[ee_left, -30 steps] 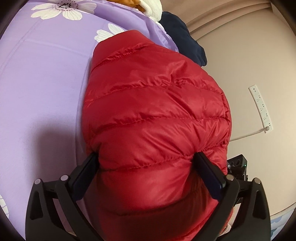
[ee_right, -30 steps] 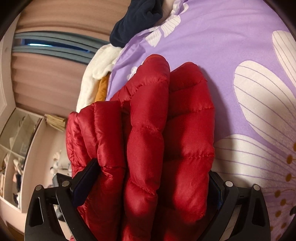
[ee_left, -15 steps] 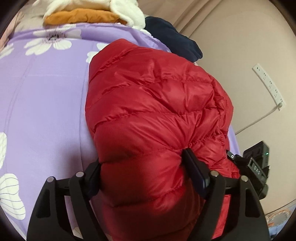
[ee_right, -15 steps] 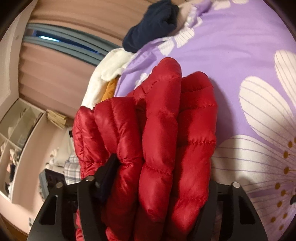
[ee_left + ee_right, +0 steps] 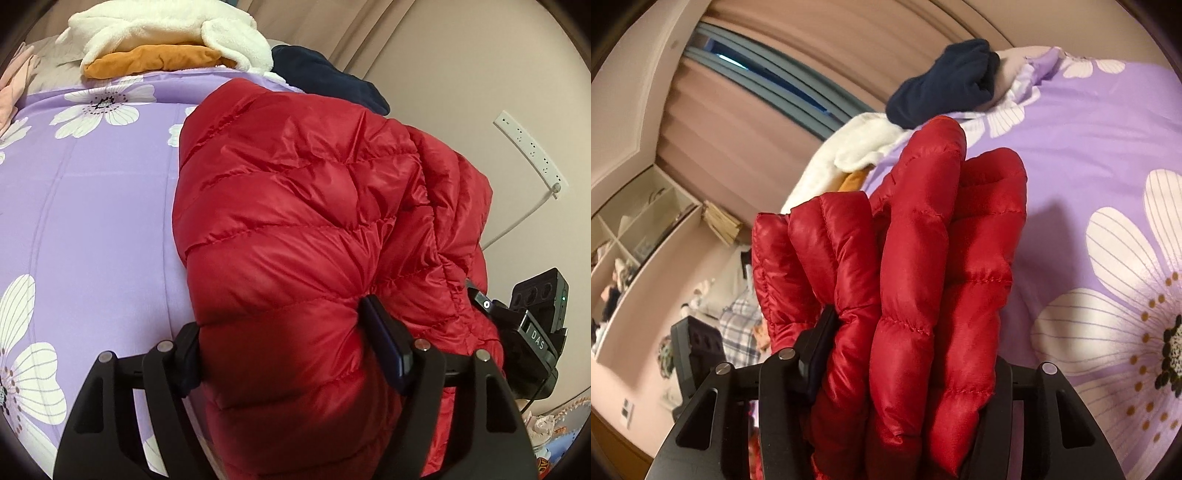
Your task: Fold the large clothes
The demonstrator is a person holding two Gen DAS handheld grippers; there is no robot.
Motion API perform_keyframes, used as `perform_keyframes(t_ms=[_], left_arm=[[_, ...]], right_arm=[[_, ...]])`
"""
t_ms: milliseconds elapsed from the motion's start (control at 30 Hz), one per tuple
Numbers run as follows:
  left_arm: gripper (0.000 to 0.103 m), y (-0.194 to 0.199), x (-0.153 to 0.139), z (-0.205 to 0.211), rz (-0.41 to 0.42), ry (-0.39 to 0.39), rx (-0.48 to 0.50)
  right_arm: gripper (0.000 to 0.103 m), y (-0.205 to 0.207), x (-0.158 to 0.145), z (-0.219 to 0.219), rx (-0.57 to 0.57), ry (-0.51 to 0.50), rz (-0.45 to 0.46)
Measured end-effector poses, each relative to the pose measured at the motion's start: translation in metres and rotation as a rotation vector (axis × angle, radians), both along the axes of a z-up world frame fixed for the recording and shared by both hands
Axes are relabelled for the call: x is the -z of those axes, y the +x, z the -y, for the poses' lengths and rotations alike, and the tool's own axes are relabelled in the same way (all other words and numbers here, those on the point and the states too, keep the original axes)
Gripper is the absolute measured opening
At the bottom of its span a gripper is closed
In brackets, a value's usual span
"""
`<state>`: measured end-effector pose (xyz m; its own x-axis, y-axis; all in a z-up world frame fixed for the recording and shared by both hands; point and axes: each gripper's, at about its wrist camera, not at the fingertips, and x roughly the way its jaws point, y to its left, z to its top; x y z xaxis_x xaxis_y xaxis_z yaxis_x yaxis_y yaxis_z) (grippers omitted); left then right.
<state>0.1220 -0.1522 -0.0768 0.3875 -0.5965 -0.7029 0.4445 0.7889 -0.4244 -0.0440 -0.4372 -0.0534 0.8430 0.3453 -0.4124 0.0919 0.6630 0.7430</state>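
Observation:
A red quilted puffer jacket (image 5: 306, 206) lies folded in thick layers on a purple bedspread with white flowers (image 5: 85, 221). My left gripper (image 5: 284, 343) is shut on the near edge of the folded bundle, its jaws pressed into the padding. In the right wrist view my right gripper (image 5: 908, 354) is shut on the jacket (image 5: 923, 258) too, squeezing several stacked layers; its right finger is hidden behind the fabric. The other gripper's body (image 5: 535, 332) shows at the jacket's right side.
A white fleece (image 5: 166, 26) over an orange garment (image 5: 155, 62) and a navy garment (image 5: 325, 77) lie at the bed's far end. A wall with a white power strip (image 5: 532, 151) is on the right. Shelves (image 5: 631, 229) and curtains (image 5: 775, 74) stand beyond the bed.
Both grippers have closed in on the jacket, squeezing it tighter, and have lifted and tilted so more of the bed's far end and the room shows.

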Motion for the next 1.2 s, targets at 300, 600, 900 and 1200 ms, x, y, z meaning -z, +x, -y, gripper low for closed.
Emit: perform_keyframes(t_ms=[300, 600, 900, 1200], left_arm=[[0.075, -0.017, -0.012, -0.013, 0.026, -0.016, -0.007], [0.075, -0.038, -0.025, -0.041, 0.043, -0.025, -0.056], [0.075, -0.055, -0.035, -0.075, 0.062, -0.036, -0.110], [0.075, -0.062, -0.032, -0.097, 0.051, -0.053, -0.154]], right_arm=[[0.053, -0.002, -0.006, -0.001, -0.017, -0.014, 0.033], [0.053, 0.002, -0.013, -0.009, -0.070, -0.022, 0.064], [0.053, 0.004, -0.017, -0.015, -0.122, -0.027, 0.083], [0.053, 0.008, -0.015, -0.019, -0.159, -0.039, 0.071]])
